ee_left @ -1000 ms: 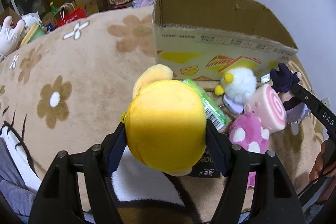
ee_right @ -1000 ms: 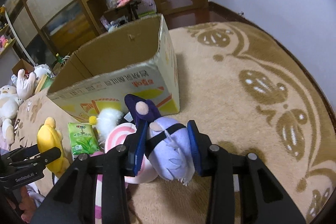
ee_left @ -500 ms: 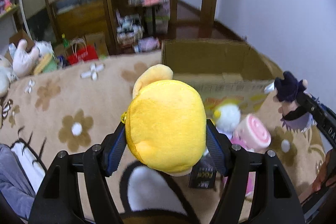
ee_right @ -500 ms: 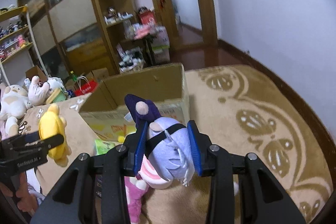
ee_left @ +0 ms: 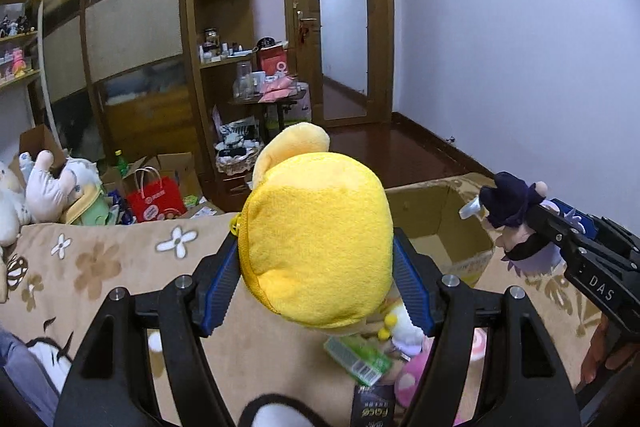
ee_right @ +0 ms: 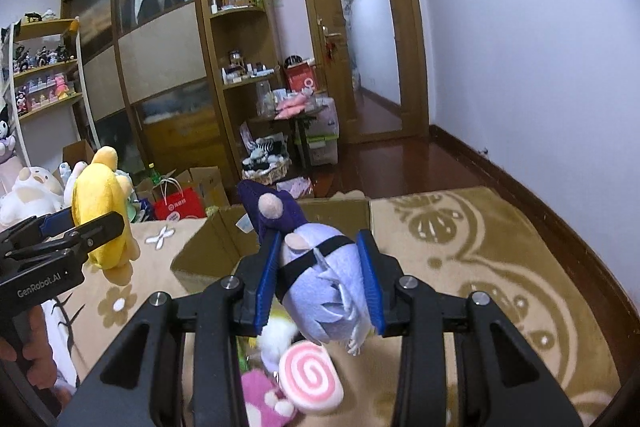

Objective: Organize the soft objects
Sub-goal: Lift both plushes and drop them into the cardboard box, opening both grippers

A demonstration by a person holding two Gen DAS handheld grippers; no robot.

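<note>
My left gripper (ee_left: 316, 287) is shut on a yellow plush toy (ee_left: 320, 239) and holds it high above the rug; it also shows in the right wrist view (ee_right: 102, 215). My right gripper (ee_right: 320, 283) is shut on a lilac plush doll with a dark purple hat (ee_right: 324, 283), also seen in the left wrist view (ee_left: 516, 223). An open cardboard box (ee_left: 440, 227) (ee_right: 224, 243) stands on the rug beyond both. On the rug below lie a pink swirl roll plush (ee_right: 310, 379), a magenta plush (ee_right: 260, 399), a white fluffy chick (ee_left: 404, 327) and a green packet (ee_left: 358, 359).
A beige flowered rug (ee_left: 120, 267) covers the floor. Plush toys (ee_left: 52, 187), a red paper bag (ee_left: 156, 197) and small boxes crowd the far left. Wooden shelves (ee_left: 216, 47), a small cluttered table (ee_right: 304, 115) and a door (ee_left: 344, 27) stand behind. A white wall (ee_right: 520, 47) runs along the right.
Both grippers have risen with their toys, and the views have tilted up from the rug to the room. The box and the loose toys now sit lower in both views.
</note>
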